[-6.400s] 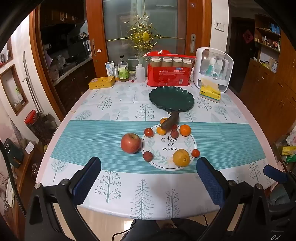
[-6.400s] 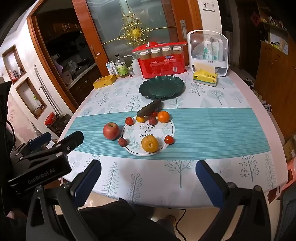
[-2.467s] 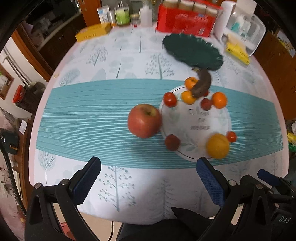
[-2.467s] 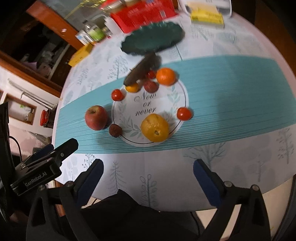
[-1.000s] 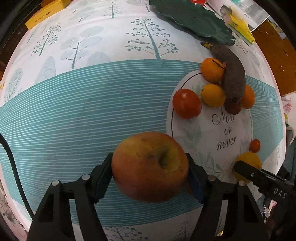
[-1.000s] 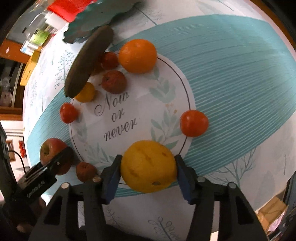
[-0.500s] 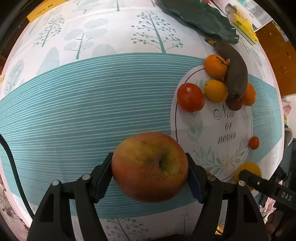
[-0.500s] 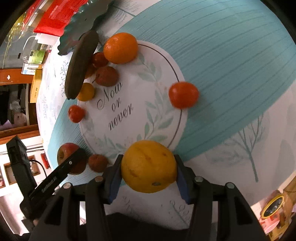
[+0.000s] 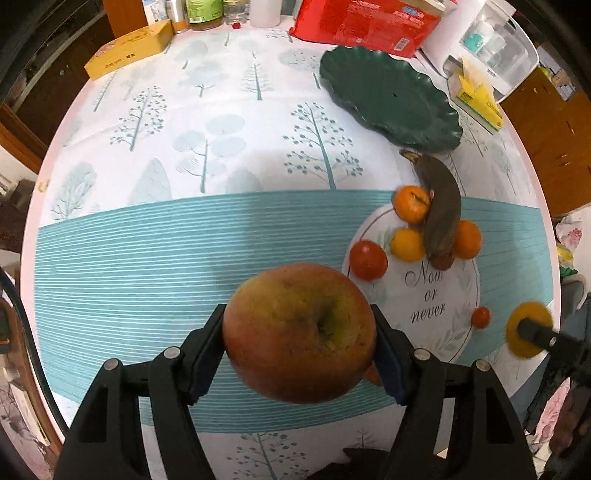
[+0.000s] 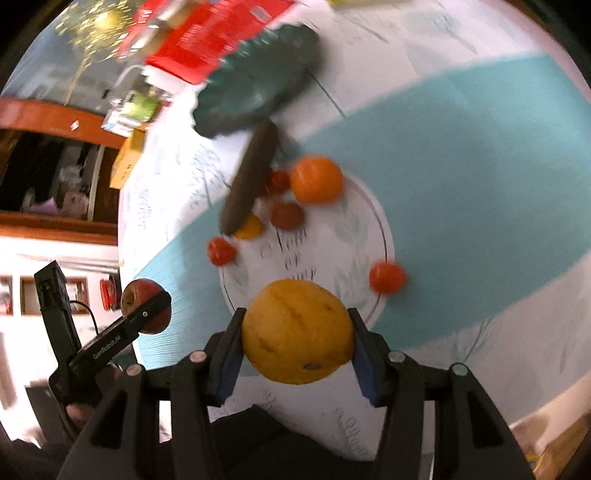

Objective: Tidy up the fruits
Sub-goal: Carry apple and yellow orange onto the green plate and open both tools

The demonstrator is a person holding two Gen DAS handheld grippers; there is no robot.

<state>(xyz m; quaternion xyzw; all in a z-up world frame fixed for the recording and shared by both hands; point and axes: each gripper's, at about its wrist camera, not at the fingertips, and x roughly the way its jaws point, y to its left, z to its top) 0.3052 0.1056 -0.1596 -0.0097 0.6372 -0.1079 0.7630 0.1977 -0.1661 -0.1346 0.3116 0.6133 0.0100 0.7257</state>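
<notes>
1. Apple [image 9: 299, 332]: red and yellow, clamped between the two blue pads of the left gripper [image 9: 300, 352] and held clear above the teal striped band of the tablecloth [image 9: 147, 258]. The pads press on both its sides, the jaws standing about halfway apart.
2. Large yellow-orange fruit [image 10: 297, 330]: pinched between the pads of the right gripper [image 10: 295, 354], above the near rim of the round white placemat [image 10: 354, 236]. The jaws are narrower than on the left.
3. In the left wrist view the right gripper and its fruit appear blurred at the right edge, beyond the placemat.
4. In the right wrist view the left gripper with the apple is at the lower left, over the teal band near the edge of the surface.
5. On or beside the placemat lie a dark, overripe banana [image 9: 441, 210], an orange [image 9: 412, 204] touching its left side, another orange [image 9: 467, 239] on its right, a small yellow fruit [image 9: 407, 244], a tomato [image 9: 368, 259] at the left rim, and a small tomato [image 9: 481, 316] near the right rim.
6. The empty dark green scalloped plate [image 9: 388, 99] sits beyond the banana, its rim just beside the banana's stem.
7. A red package [image 9: 365, 22], a yellow box [image 9: 129, 53] and bottles stand along the far edge of the surface.
</notes>
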